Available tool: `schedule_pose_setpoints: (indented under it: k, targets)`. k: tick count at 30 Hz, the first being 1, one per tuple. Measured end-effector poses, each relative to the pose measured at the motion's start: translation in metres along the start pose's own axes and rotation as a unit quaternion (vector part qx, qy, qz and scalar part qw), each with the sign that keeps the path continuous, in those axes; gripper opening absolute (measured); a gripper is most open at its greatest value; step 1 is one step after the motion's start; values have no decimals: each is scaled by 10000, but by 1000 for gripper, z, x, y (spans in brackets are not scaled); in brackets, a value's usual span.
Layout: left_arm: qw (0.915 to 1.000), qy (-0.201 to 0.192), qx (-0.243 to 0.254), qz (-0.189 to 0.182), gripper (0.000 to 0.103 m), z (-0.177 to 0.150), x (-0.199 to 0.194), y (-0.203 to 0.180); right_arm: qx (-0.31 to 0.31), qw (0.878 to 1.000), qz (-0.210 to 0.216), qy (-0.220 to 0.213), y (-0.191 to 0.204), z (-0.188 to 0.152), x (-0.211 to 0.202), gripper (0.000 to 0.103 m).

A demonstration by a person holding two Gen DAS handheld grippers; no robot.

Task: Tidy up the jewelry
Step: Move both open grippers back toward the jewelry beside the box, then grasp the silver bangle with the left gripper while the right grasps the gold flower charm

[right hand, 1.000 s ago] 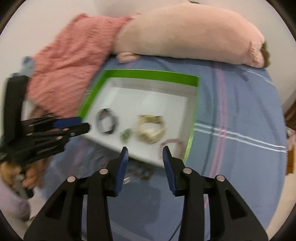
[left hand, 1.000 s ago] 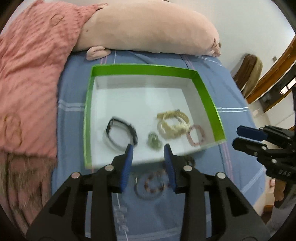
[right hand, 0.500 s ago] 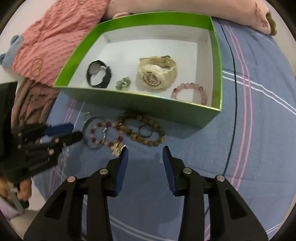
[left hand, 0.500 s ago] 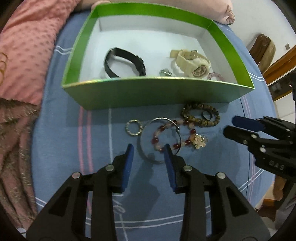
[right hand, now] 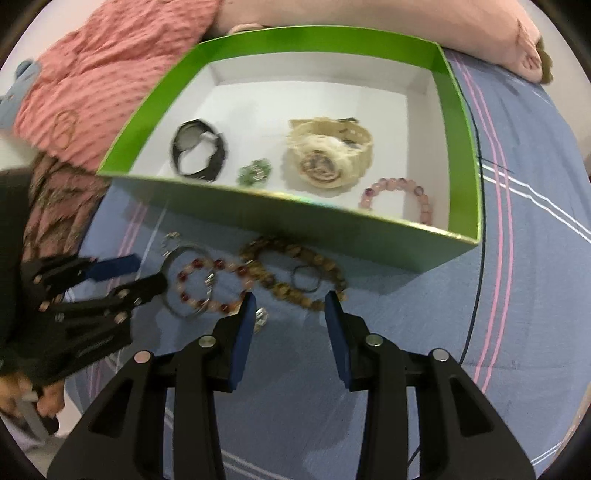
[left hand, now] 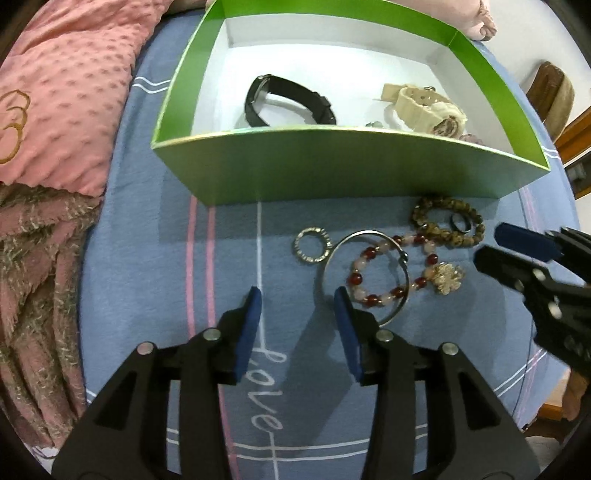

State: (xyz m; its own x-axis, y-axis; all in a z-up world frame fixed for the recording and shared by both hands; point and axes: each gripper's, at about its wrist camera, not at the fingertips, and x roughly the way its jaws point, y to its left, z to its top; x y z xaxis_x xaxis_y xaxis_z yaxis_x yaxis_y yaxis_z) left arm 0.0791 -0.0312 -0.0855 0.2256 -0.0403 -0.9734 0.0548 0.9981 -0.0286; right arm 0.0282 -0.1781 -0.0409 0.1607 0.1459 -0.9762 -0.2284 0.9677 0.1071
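A green box (left hand: 332,162) with a white floor holds a black watch (left hand: 288,99), a cream watch (left hand: 424,107), a green brooch (right hand: 254,174) and a pink bead bracelet (right hand: 399,192). On the blue sheet in front of it lie a small silver ring (left hand: 314,245), a thin silver bangle (left hand: 328,266), a red-and-pink bead bracelet (left hand: 388,269) with a gold charm (left hand: 447,277), a brown bead bracelet (left hand: 448,221) and a dark ring (left hand: 461,223). My left gripper (left hand: 297,299) is open, just short of the bangle. My right gripper (right hand: 290,301) is open, just short of the brown bead bracelet (right hand: 295,277).
A pink blanket (left hand: 55,92) lies left of the box and a pink plush pillow (right hand: 406,22) behind it. The right gripper shows in the left wrist view (left hand: 517,251); the left gripper shows in the right wrist view (right hand: 122,277). The bed edge is at the right.
Both grippers have dropped lower and closer to the loose jewelry in front of the box. Both stayed open. No jewelry has moved.
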Motion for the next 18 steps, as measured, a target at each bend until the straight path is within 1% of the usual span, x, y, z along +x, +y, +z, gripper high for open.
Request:
schedule_pose_setpoints:
  k: [4,8,10,13,16,18]
  targets:
    - [9998,49,-4,174,44,-9,-4,12,-196,9993,330,43,12,-7,-3,39]
    - [9997,107,-109,187,44,-21,-8,22,-391,9981,432,204,26,-9,5,39]
    - [9997,109,-146,171,44,-24,-9,24,-512,9976,370,274,33,-9,10,39]
    - [9997,91,-196,93,44,-29,-11,27,-622,9976,49,289,37,-11,13,38]
    - [9998,86,-184,-15,44,-31,-13,26,-696,9971,-127,270,37,-10,16,38]
    - [9997,126,-184,-86,39,-33,-10,25,-712,9969,-192,279,38,-8,19,38]
